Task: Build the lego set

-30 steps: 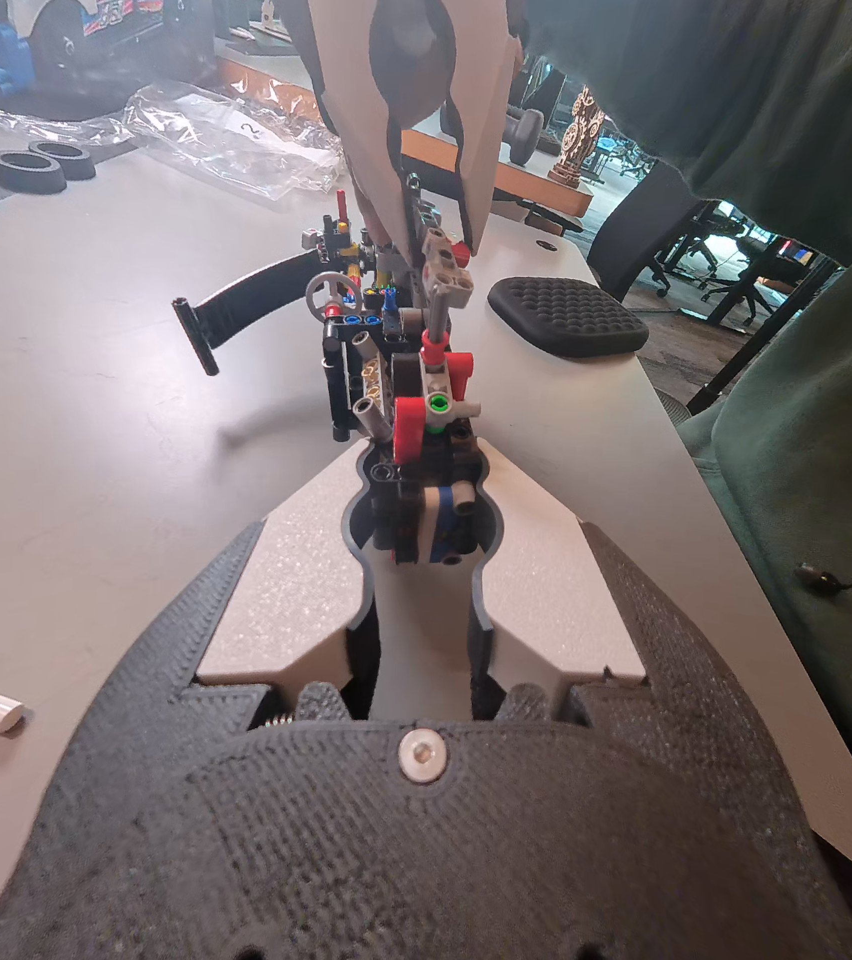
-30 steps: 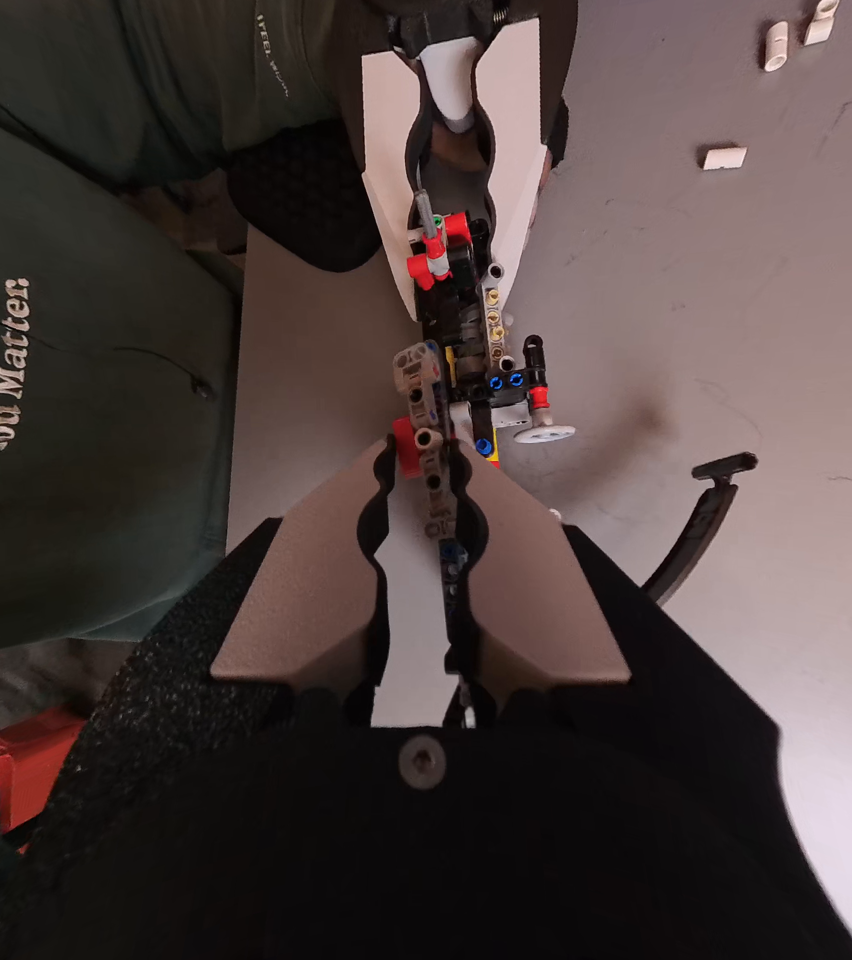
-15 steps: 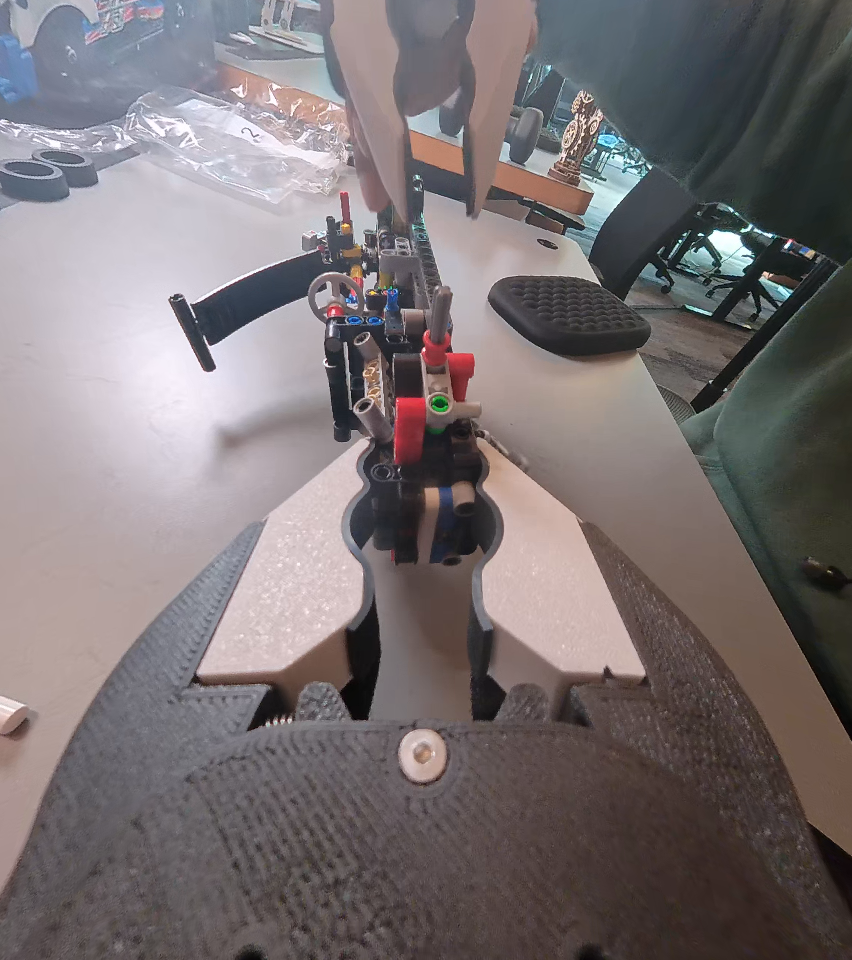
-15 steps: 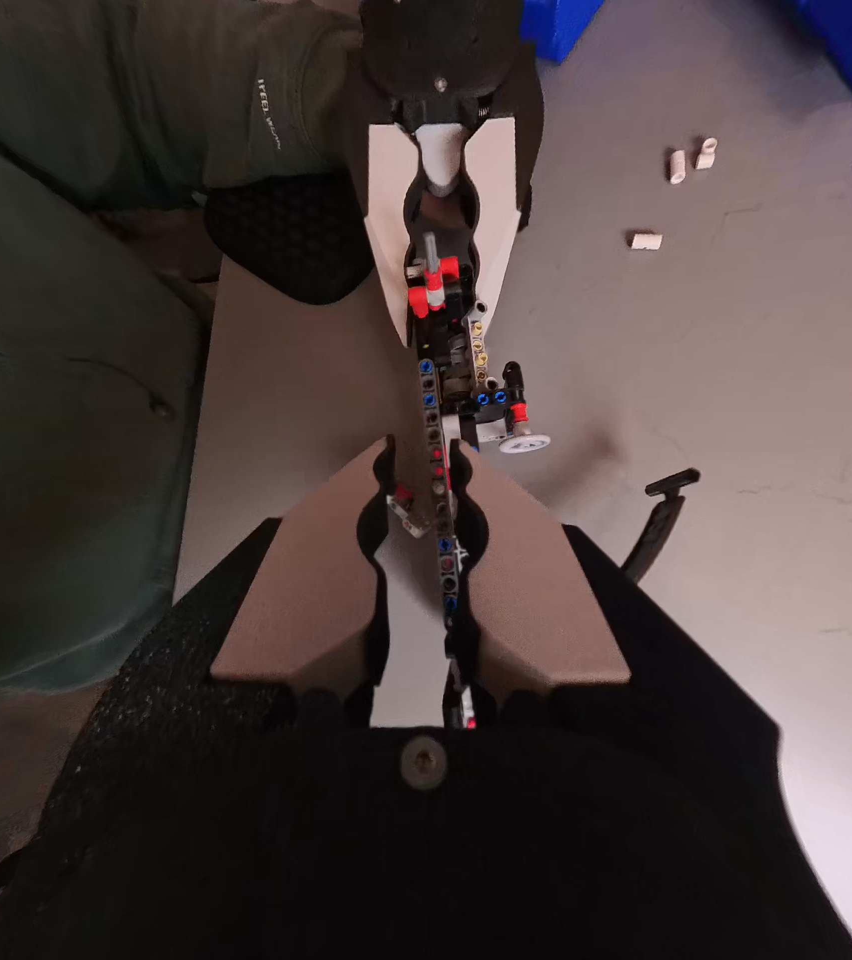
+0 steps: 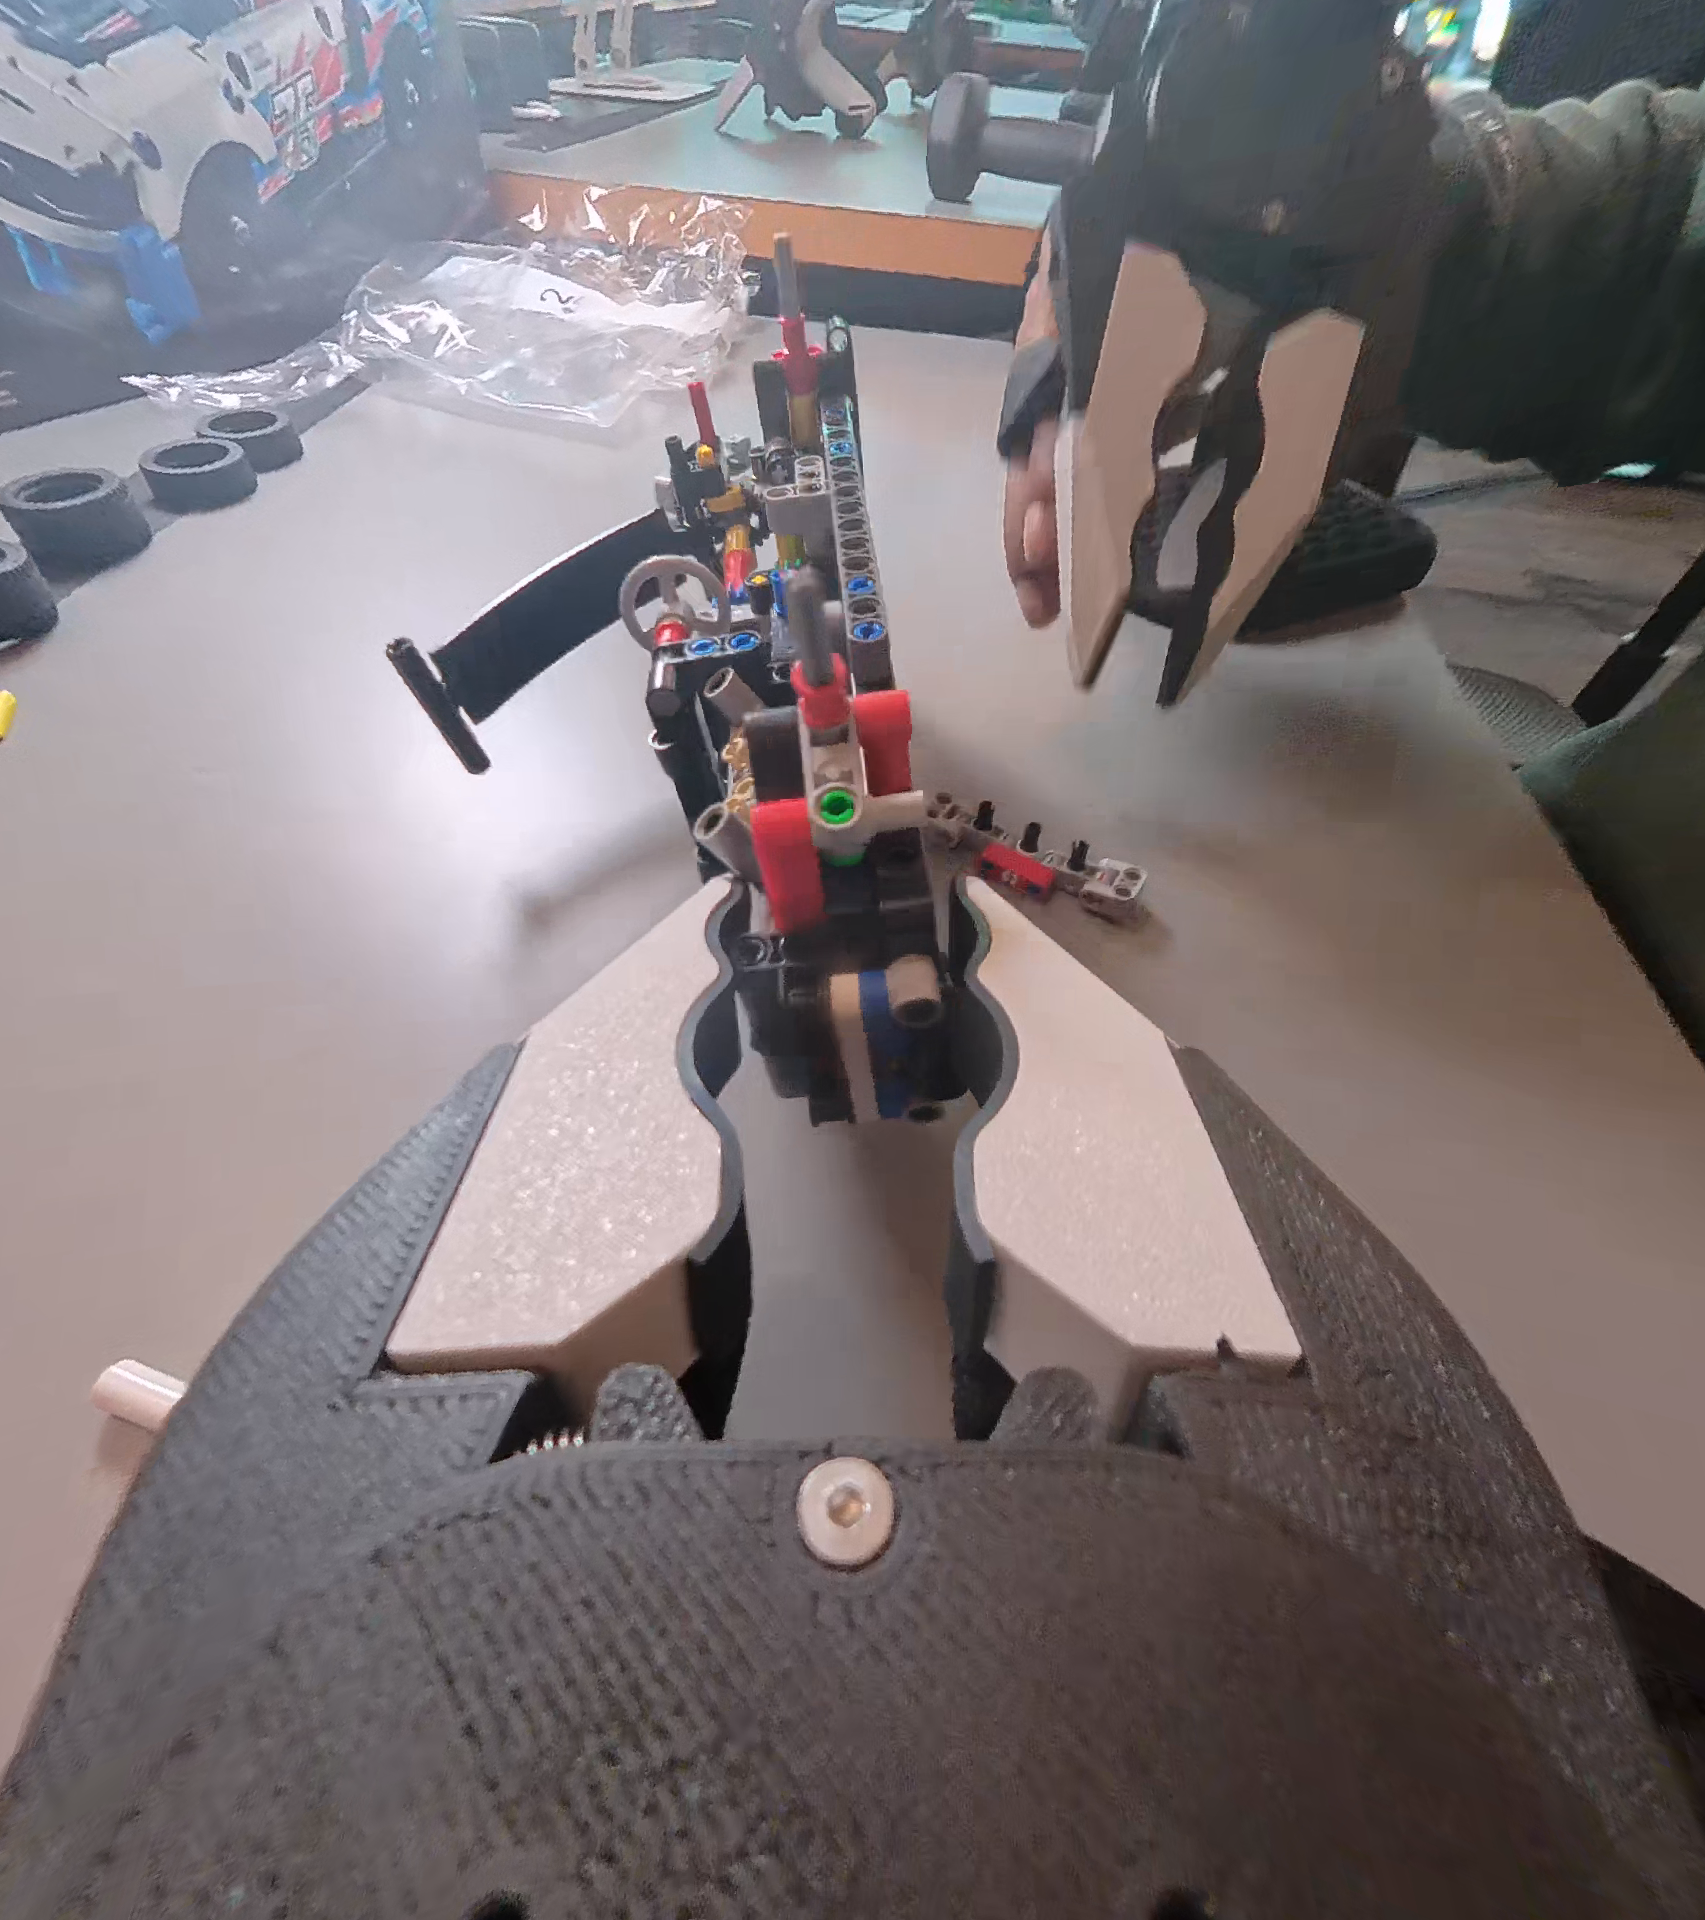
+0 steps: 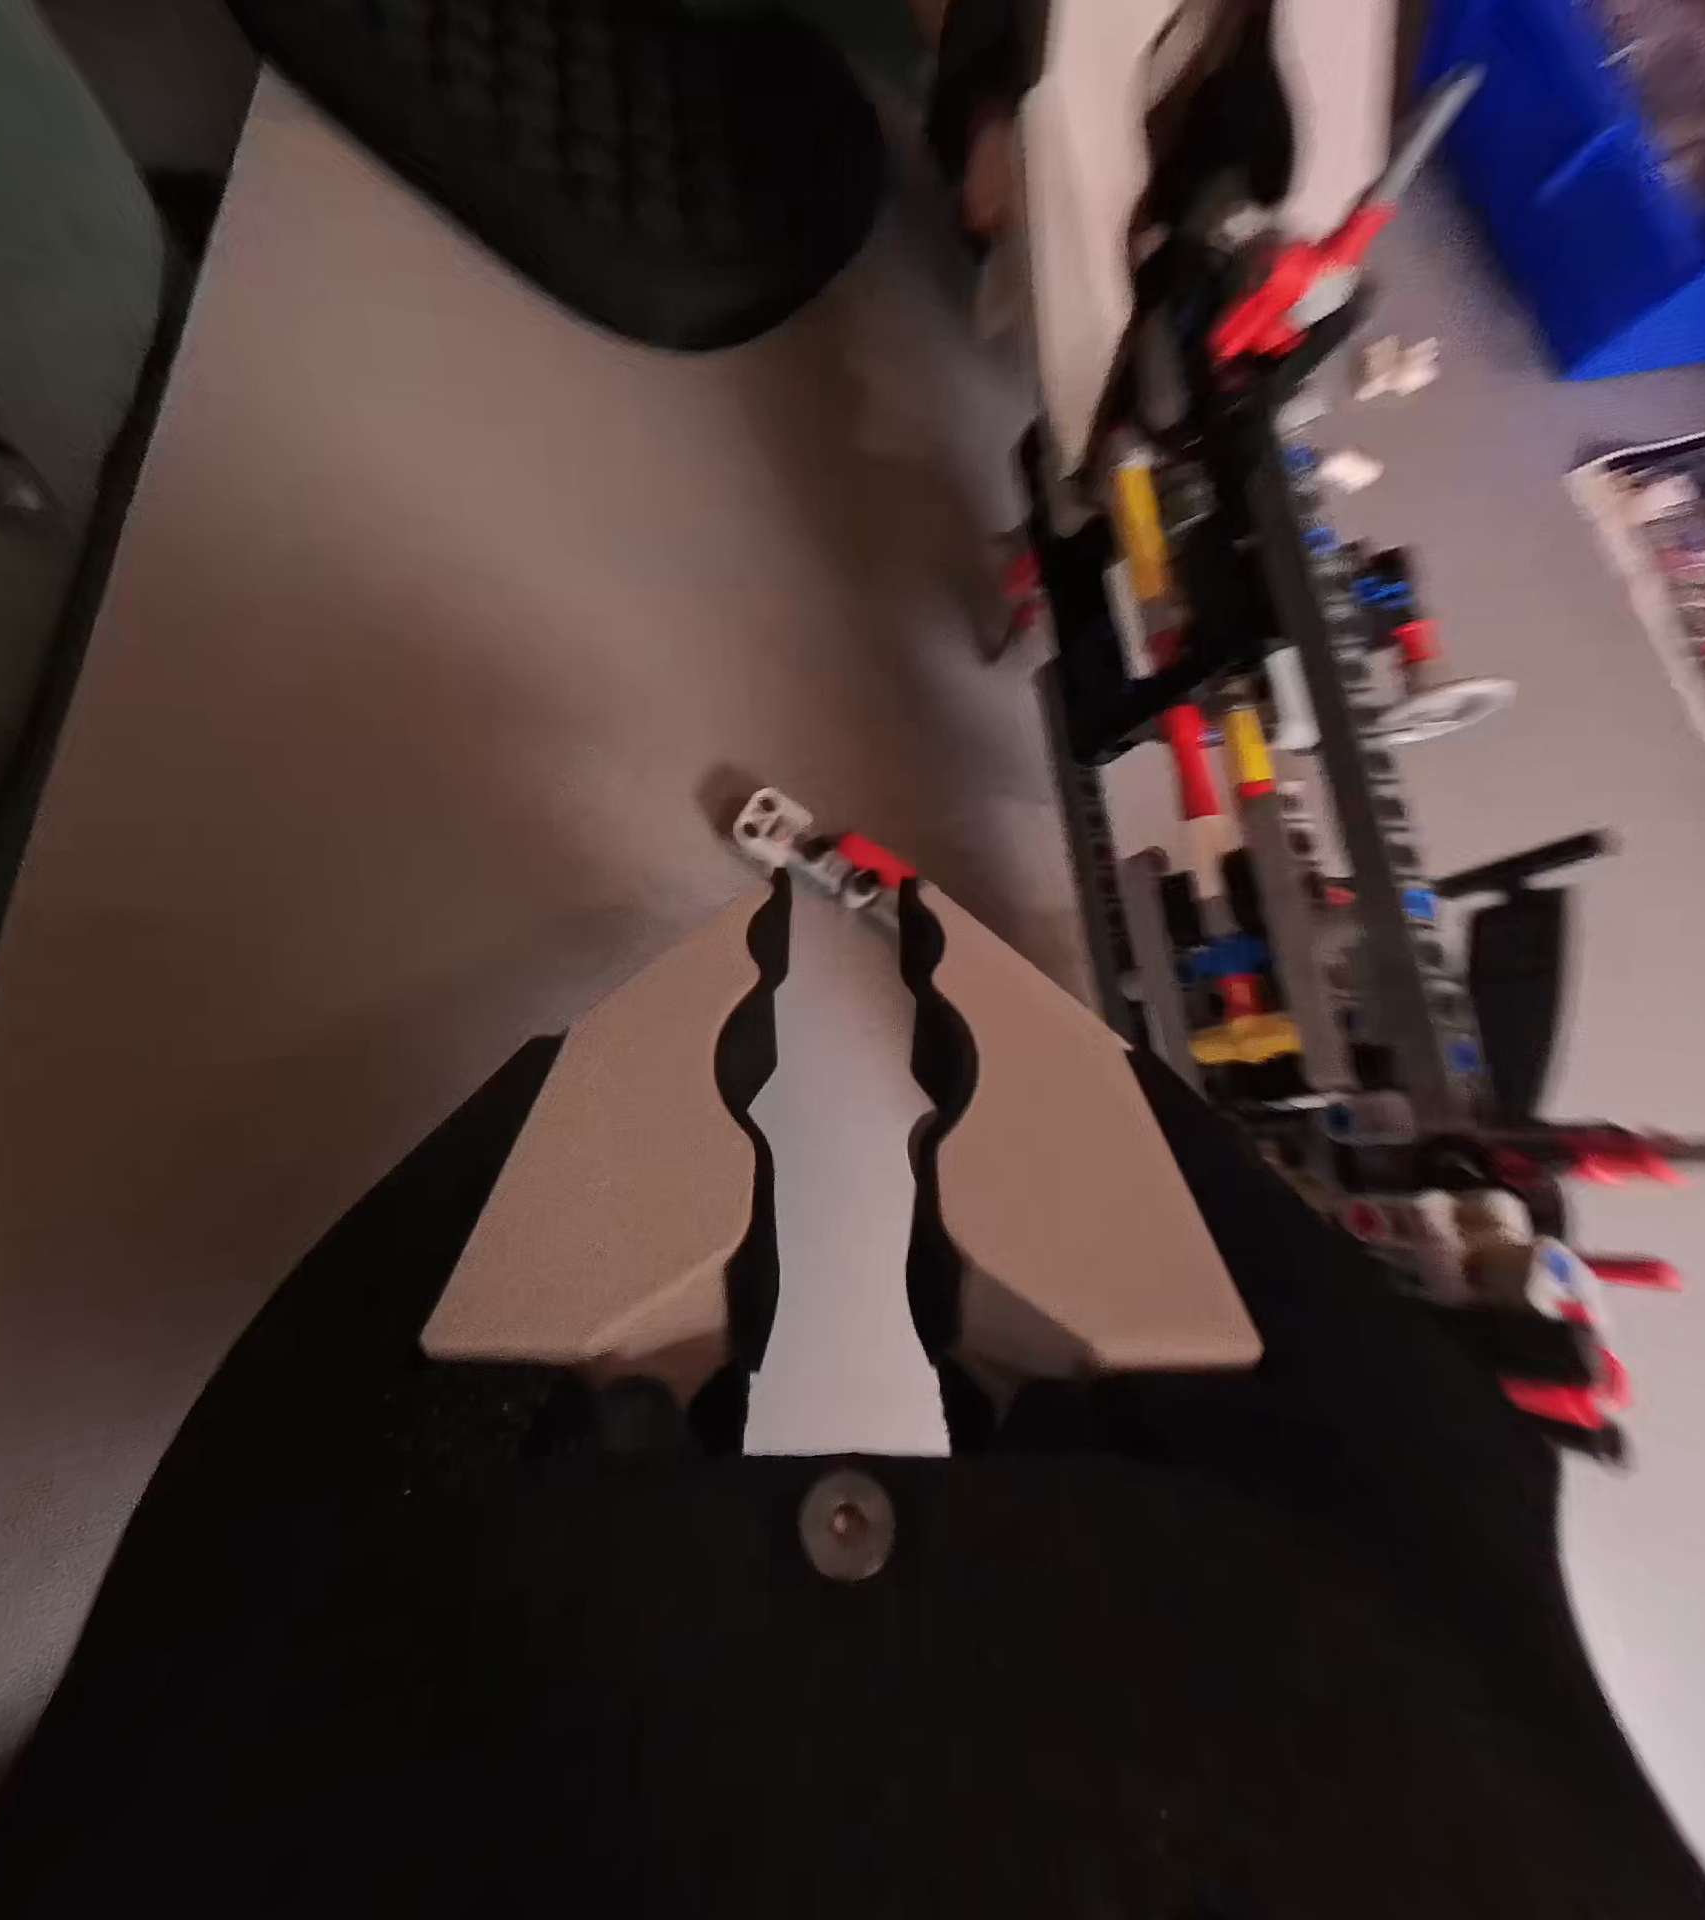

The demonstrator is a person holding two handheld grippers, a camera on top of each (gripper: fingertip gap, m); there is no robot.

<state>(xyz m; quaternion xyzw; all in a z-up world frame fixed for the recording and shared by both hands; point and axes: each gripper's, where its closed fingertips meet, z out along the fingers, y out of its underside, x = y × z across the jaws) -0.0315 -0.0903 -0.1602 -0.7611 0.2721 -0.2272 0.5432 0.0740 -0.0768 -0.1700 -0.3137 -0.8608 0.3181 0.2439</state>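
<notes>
**Bracing the chassis while a loose sub-assembly lies on the table**

Holding the near end of the lego chassis, the left gripper has its 2 fingers pinched on the dark block at the frame's centre; the model stands narrow and upright on the grey table, running toward the upper middle of the left wrist view. This grip probably serves to steady the frame so that parts can be pressed on from the side. Just right of the chassis, at centre right, a small grey-and-red sub-assembly lies flat on the table, apart from the frame. The right gripper points down at this piece, its fingers spread and holding nothing, tips just short of it; a pick-up looks likely. Farther out, 4 black tyres sit at the left edge and a clear plastic bag at upper centre.

The right wrist view is motion-blurred, so the chassis detail at its right side is indistinct. The far end of the frame is foreshortened, and its underside is hidden.
</notes>
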